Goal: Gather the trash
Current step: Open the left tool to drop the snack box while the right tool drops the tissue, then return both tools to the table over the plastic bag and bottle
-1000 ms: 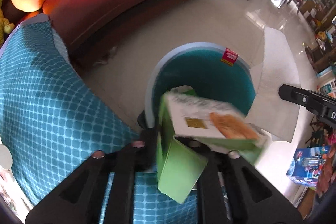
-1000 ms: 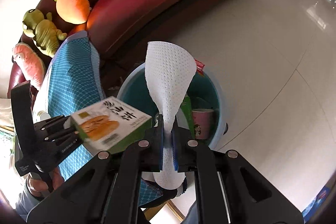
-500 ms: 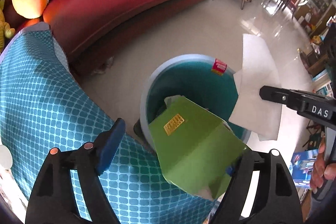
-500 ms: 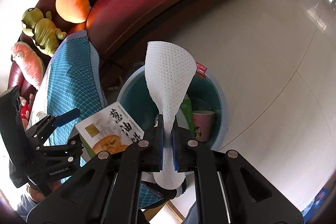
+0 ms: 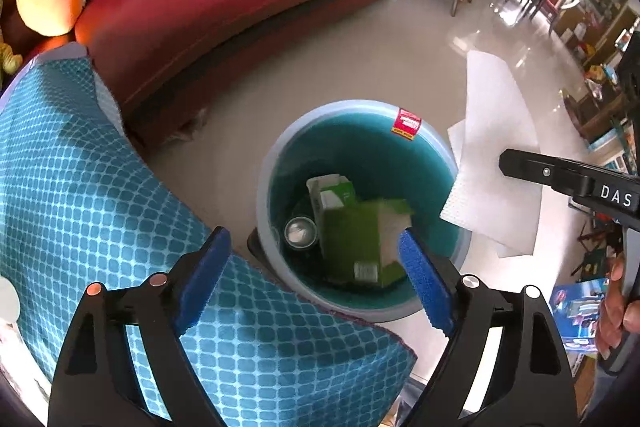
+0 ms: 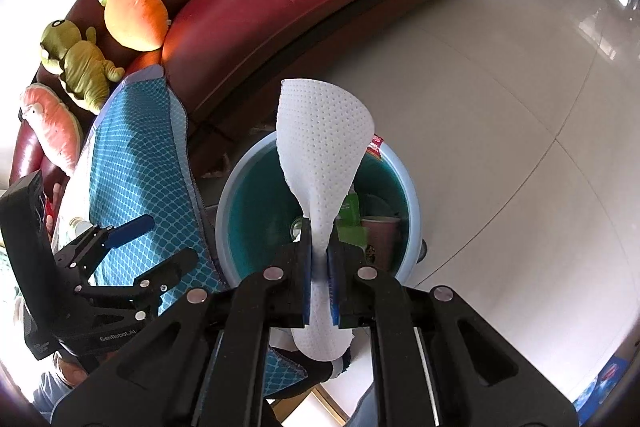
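Left gripper had just been opening, jaws now wide and empty; green carton lay inside the bin. Right gripper clenched the paper towel above the bin's rim, undropped.

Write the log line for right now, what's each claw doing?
left claw: open, empty | green cardboard box: inside round blue bin | right claw: shut on white dotted paper towel

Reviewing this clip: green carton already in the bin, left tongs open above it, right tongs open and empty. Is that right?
Not quite. The right tongs are shut on a white paper towel, as the right wrist view shows. The green carton does lie in the bin, left tongs open above.
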